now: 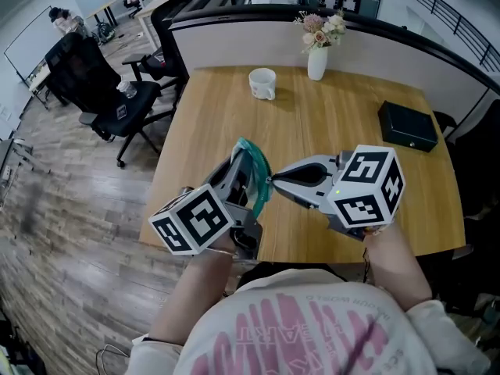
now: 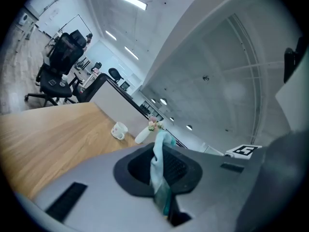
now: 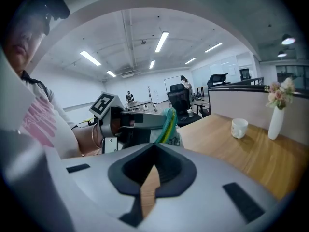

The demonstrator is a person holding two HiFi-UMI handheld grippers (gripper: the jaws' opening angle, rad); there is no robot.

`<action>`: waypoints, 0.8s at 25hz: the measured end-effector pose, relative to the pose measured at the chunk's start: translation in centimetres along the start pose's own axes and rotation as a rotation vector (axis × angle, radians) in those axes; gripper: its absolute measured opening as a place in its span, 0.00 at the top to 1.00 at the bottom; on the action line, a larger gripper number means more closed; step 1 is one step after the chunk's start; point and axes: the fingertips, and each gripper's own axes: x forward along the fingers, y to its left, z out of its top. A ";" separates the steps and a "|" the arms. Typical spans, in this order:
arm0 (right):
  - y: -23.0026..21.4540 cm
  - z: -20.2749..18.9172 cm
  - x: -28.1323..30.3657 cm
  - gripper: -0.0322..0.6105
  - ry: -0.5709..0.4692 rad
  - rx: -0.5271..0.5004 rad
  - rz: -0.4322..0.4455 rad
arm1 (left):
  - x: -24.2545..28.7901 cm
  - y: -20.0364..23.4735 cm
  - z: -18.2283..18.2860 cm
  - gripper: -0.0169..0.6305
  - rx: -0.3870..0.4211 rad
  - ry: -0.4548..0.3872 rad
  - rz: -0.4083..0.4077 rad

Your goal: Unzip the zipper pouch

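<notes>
Left fingers: the left gripper (image 2: 162, 151) is clamped tight on the pouch (image 2: 157, 167), with teal cloth pinched between the pads.
Right fingers: the right gripper (image 3: 154, 146) has its jaws together, tips at the pouch's 3 o'clock edge. No view shows whether they nip its zip.
Pouch: held in the air between both grippers, over the near edge of the table (image 1: 328, 131).
Risk: the shut tips may slide off the zip, or thin cloth may slip from the left pads if the hands pull unevenly.
Around: mug (image 1: 262, 83) at 12 o'clock of the pouch, vase (image 1: 317, 59) at 1, black box (image 1: 408, 125) at 2, chair (image 1: 101, 92) at 10.
In the way: probably nothing, as all these stand well apart.
</notes>
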 end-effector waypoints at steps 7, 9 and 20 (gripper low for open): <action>-0.2 -1.2 -1.9 0.95 -0.011 0.025 0.028 | 0.1 -1.2 0.8 0.96 0.003 -0.052 0.017; -0.5 -1.4 -2.8 0.95 -0.018 0.032 0.042 | 0.6 -1.9 0.4 0.96 0.002 -0.055 0.022; -3.3 -3.2 -8.7 0.95 0.028 0.000 0.067 | 3.0 -4.9 -0.4 0.96 -0.054 -0.169 0.080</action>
